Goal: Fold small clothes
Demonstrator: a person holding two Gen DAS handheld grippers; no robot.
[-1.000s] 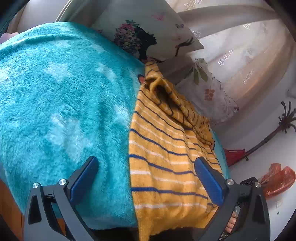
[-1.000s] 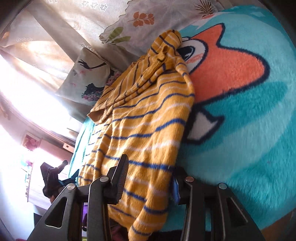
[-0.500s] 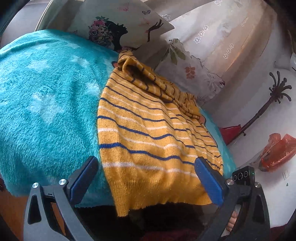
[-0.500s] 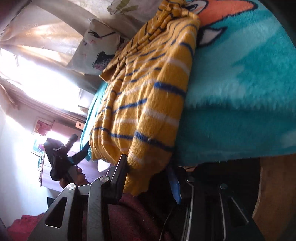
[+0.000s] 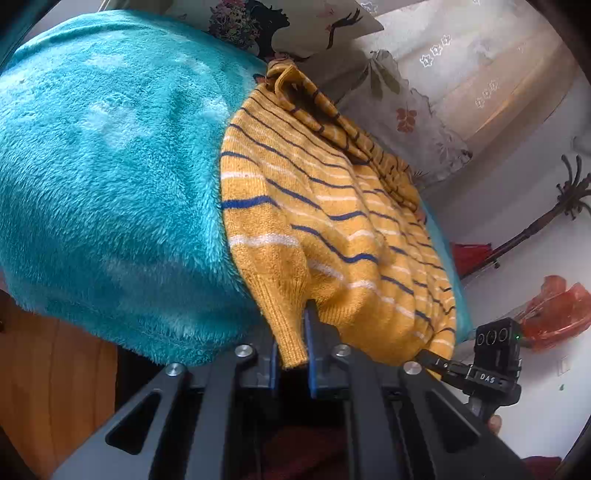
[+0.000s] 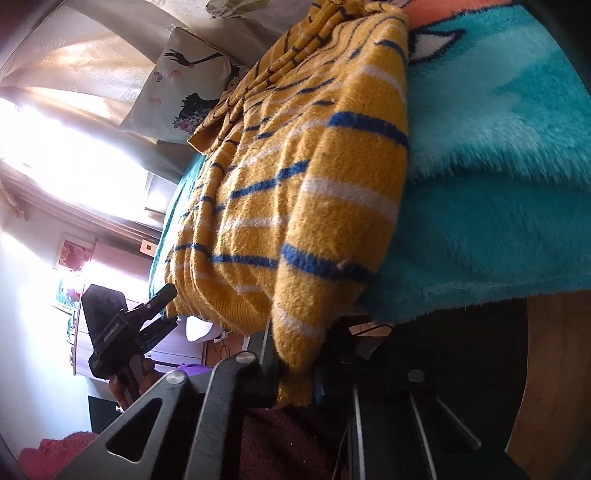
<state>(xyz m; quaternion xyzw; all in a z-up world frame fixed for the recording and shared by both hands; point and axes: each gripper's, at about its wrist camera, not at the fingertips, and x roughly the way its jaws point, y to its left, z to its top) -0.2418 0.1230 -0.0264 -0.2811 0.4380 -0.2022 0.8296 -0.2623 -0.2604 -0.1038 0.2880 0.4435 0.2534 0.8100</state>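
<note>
On the near edge of a bed, a small knitted sweater point(image 5: 325, 229) lies spread over a fluffy turquoise blanket point(image 5: 110, 177). The sweater is mustard yellow wool with thin navy and white stripes across it, a coarse, slightly fuzzy knit with a ribbed band along the hem. Its hem hangs a little over the blanket's edge, and its far end is bunched into loose folds near the pillows.

The left gripper point(image 5: 291, 354) is clenched on the hem at one bottom corner: its two blue-padded fingers stand close together with a fold of ribbed knit pinched between them, the fabric gathering into a soft ridge above the grip. The right gripper point(image 6: 293, 369) grasps the other bottom corner in the same way; its dark fingers press from both sides on a hanging flap of the striped wool. From the left wrist view, the right tool's black body shows at the sweater's far corner, and from the right wrist view the left tool shows likewise, held in a hand.

The blanket's pile is long and plush, with paler patches in the turquoise and an orange and white shape point(image 6: 436, 33) outlined in dark blue. Behind the sweater lean two printed pillows point(image 5: 295, 26), and pale curtains point(image 5: 480, 66) with small flower shapes hang beyond them. Smooth wood point(image 5: 48, 387) shows below the blanket's edge.
</note>
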